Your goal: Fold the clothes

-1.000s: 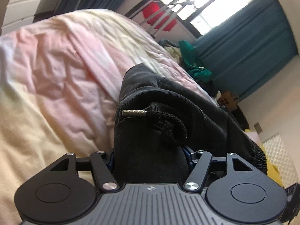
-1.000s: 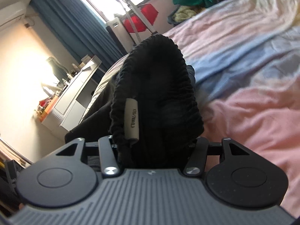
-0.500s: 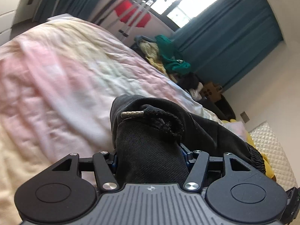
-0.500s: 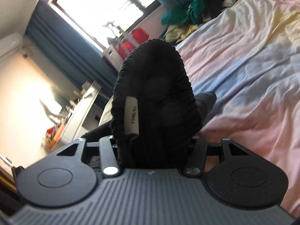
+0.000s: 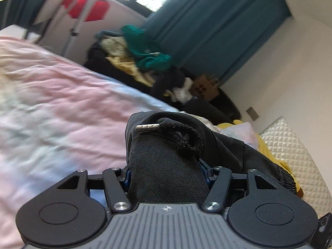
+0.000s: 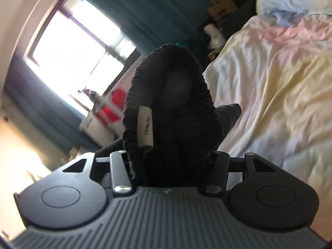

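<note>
- The left hand-held gripper is clenched on the black garment near its drawstring, metal tip showing; gripping the waist end likely keeps that edge under control for a fold.
- The right hand-held gripper is clamped on the same garment's elastic waistband, beside a white label.
- The garment hangs lifted above the bed, trailing down onto it.
- Beyond the bed, a heap of clothes lies below teal curtains; no containers are identifiable.
</note>
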